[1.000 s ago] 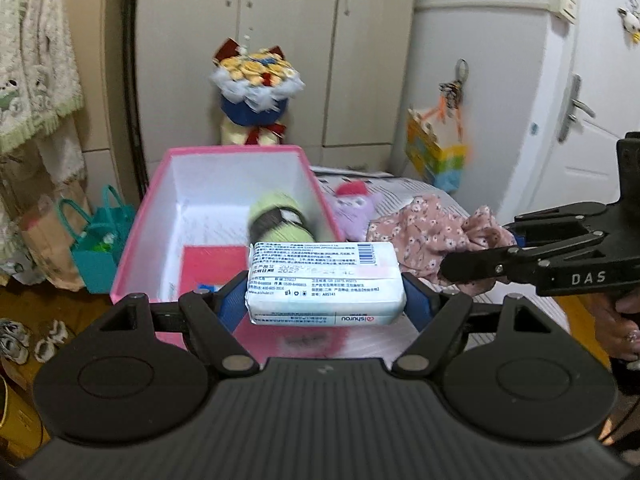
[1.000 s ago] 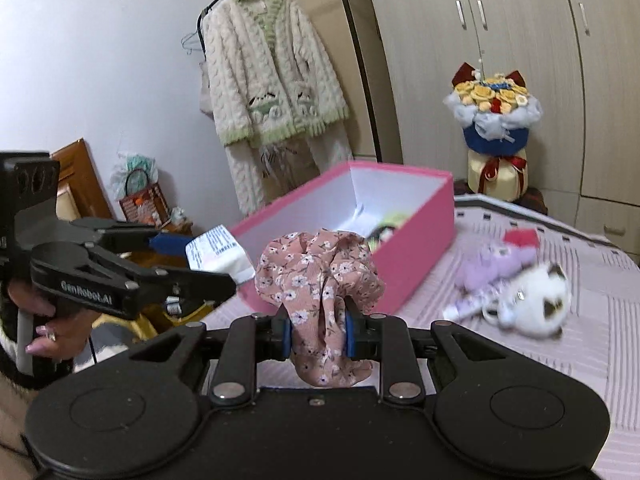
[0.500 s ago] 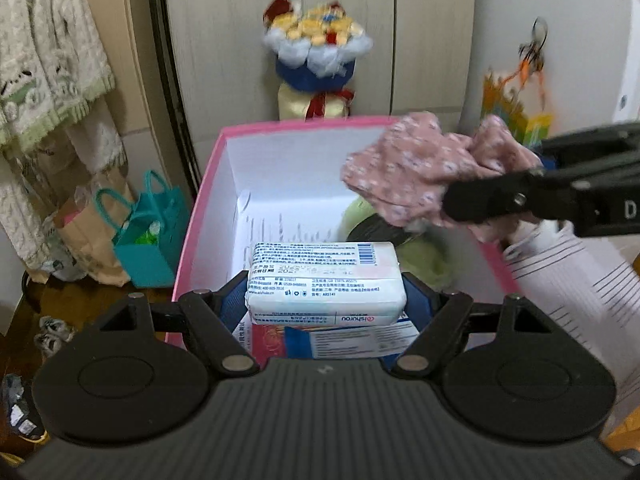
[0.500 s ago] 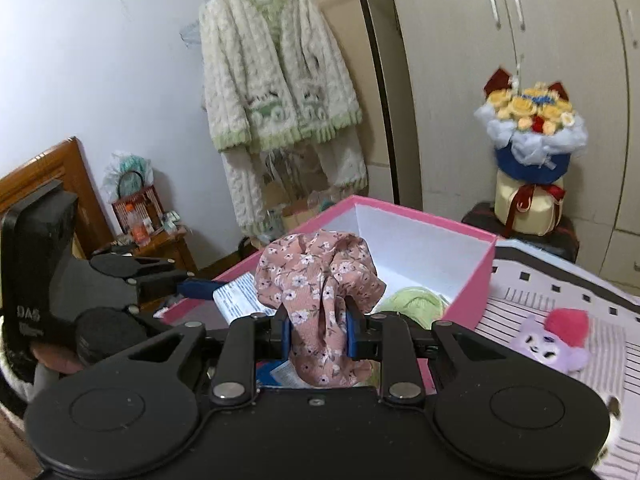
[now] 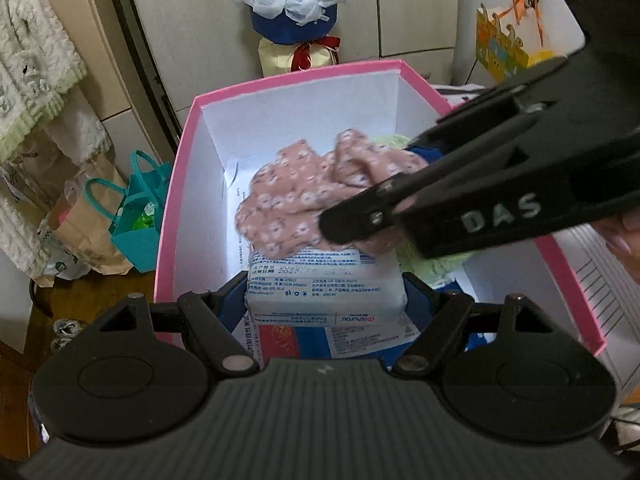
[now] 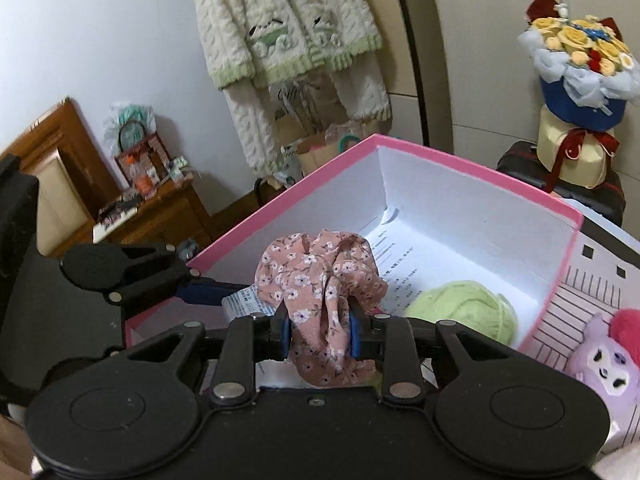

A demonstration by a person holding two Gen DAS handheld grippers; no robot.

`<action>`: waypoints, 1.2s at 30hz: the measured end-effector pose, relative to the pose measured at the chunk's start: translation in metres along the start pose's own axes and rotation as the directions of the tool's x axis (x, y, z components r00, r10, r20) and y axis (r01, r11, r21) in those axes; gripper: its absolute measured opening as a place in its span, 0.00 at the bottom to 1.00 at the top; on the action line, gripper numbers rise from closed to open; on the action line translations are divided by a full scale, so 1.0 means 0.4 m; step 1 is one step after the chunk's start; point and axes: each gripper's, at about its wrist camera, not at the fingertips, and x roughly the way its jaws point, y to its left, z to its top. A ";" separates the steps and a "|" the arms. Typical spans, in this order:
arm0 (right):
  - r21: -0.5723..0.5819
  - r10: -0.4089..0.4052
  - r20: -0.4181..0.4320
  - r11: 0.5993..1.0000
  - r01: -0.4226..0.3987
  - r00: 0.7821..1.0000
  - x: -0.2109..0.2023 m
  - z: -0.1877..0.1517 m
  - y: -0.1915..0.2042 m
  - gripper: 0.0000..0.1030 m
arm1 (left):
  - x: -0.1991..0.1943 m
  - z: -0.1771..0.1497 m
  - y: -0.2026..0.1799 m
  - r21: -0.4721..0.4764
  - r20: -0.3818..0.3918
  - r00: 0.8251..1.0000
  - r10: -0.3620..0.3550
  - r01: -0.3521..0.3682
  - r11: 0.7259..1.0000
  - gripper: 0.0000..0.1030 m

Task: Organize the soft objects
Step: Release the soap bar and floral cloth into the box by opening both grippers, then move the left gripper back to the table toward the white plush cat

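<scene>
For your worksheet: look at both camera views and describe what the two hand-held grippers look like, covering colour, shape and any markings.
Both are matte black plastic. The left hand-held gripper has a ribbed body, two round discs, angled link arms with silver pivot pins, and blue pads on the fingers. The right hand-held gripper is built the same way with a smoother body; seen from the side it carries raised "DAS" lettering.

I'm getting soft, even indoor light with only weak shadows, brightest on the white inner walls of the pink box, which nearly wash out. Fisheye bending curves the wardrobe edges (worst toward the corners), and the floral cloth smears slightly with motion.
</scene>
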 end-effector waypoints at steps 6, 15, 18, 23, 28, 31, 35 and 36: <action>0.002 -0.030 -0.029 1.000 0.030 0.999 0.022 0.001 0.004 0.59 | -0.008 -0.011 0.001 0.000 -0.007 1.000 0.011 -0.011 1.000 0.77; 0.025 -0.017 0.041 1.000 0.016 0.999 -0.097 -0.029 0.014 0.64 | -0.135 -0.038 -0.006 0.004 0.080 0.997 0.007 -0.007 1.000 0.78; 0.000 -0.040 0.061 0.999 0.040 0.997 -0.153 -0.046 0.034 0.66 | -0.187 -0.046 0.004 -0.026 0.098 0.995 -0.005 0.007 1.000 0.79; -0.048 -0.070 0.093 0.996 0.075 0.993 -0.251 -0.078 0.073 0.70 | -0.260 -0.062 0.011 -0.058 0.119 0.993 -0.010 0.017 0.998 0.79; -0.105 -0.095 0.134 0.988 0.110 0.986 -0.345 -0.114 0.104 0.76 | -0.325 -0.080 -0.007 -0.051 0.148 0.989 0.004 0.003 0.999 0.80; -0.120 -0.108 0.162 0.985 0.128 0.981 -0.400 -0.139 0.112 0.78 | -0.360 -0.091 -0.027 -0.045 0.166 0.986 -0.001 0.009 0.999 0.81; -0.131 -0.128 0.193 0.979 0.155 0.973 -0.466 -0.179 0.115 0.80 | -0.394 -0.104 -0.060 -0.023 0.181 0.983 -0.021 0.025 0.999 0.83; -0.132 -0.135 0.200 0.978 0.164 0.970 -0.478 -0.190 0.115 0.80 | -0.399 -0.107 -0.070 -0.015 0.181 0.983 -0.026 0.029 0.999 0.83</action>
